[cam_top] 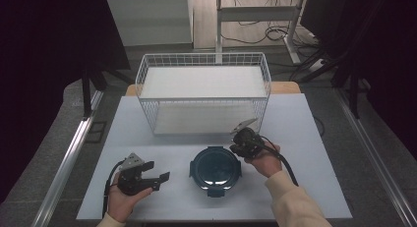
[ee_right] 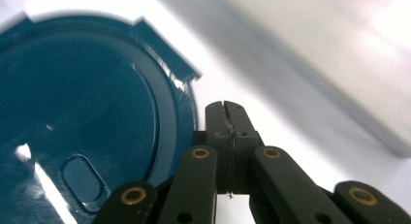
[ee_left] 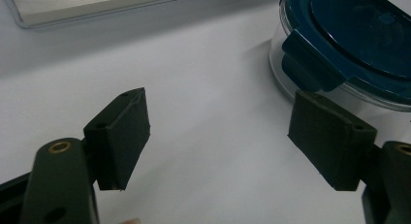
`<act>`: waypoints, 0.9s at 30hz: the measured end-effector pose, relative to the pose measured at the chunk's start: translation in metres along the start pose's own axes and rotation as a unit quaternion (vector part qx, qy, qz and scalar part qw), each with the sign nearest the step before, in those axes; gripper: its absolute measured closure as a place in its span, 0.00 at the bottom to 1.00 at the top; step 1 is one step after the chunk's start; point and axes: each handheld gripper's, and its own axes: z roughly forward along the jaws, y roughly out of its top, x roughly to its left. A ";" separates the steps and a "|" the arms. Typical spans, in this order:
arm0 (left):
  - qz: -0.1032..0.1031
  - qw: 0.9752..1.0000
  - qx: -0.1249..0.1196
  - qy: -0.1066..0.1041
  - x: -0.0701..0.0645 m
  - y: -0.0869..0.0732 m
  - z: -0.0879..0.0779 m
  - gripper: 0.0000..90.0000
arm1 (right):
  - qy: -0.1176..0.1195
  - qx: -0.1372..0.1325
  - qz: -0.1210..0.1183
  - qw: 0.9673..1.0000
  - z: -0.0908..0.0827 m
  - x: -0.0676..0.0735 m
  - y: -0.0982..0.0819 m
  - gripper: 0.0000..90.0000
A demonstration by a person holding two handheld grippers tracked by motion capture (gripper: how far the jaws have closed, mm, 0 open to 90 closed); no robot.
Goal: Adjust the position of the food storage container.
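On the bench [cam_top: 147, 138], I am holding both tools beside the lidded container [cam_top: 215, 168].
The left tool [cam_top: 157, 175] is sitting spread wide at its left; the right tool [ee_right: 226, 118] is hovering pressed together, empty, at its right rim, before the wire basket [cam_top: 204, 92].

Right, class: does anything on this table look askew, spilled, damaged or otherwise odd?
Nothing stands out. The round container sits flat on the table with its blue lid on, and nothing has spilled around it. The wire basket stands upright behind it. The left gripper is open and the right gripper shut, neither holding anything.
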 end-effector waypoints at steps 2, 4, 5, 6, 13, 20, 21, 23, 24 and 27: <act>0.001 1.000 0.000 0.000 0.001 0.000 0.000 0.24 | 0.000 -0.028 0.009 1.000 -0.012 -0.002 -0.004 1.00; 0.000 1.000 0.000 0.000 0.000 0.000 0.000 0.24 | 0.002 -0.046 0.018 0.999 -0.025 -0.001 -0.011 1.00; 0.000 1.000 0.000 0.000 0.000 0.000 0.000 0.24 | 0.002 -0.046 0.018 0.999 -0.025 -0.001 -0.011 1.00; 0.001 1.000 0.000 0.000 0.000 0.000 0.000 0.24 | 0.004 -0.063 0.023 0.998 -0.037 0.000 -0.021 1.00; -0.007 1.000 -0.003 -0.012 -0.003 0.002 -0.001 0.24 | 0.009 -0.101 0.058 0.993 -0.059 0.005 -0.071 1.00; -0.003 1.000 -0.002 -0.008 -0.003 0.001 -0.001 0.24 | 0.017 -0.153 0.067 0.986 -0.064 0.012 -0.123 0.62; -0.003 1.000 -0.003 -0.007 -0.003 0.001 -0.002 0.24 | 0.013 -0.164 0.075 0.983 -0.065 0.014 -0.126 0.53; -0.002 1.000 -0.003 -0.007 -0.003 0.001 -0.002 0.24 | 0.031 -0.181 0.092 0.979 -0.066 0.014 -0.128 0.40; -0.002 1.000 -0.002 -0.008 -0.004 0.001 -0.002 0.24 | 0.035 -0.187 0.098 0.977 -0.066 0.015 -0.127 0.36; 0.002 1.000 0.001 -0.010 -0.004 0.001 -0.001 0.24 | 0.042 -0.199 0.103 0.974 -0.062 0.016 -0.127 0.28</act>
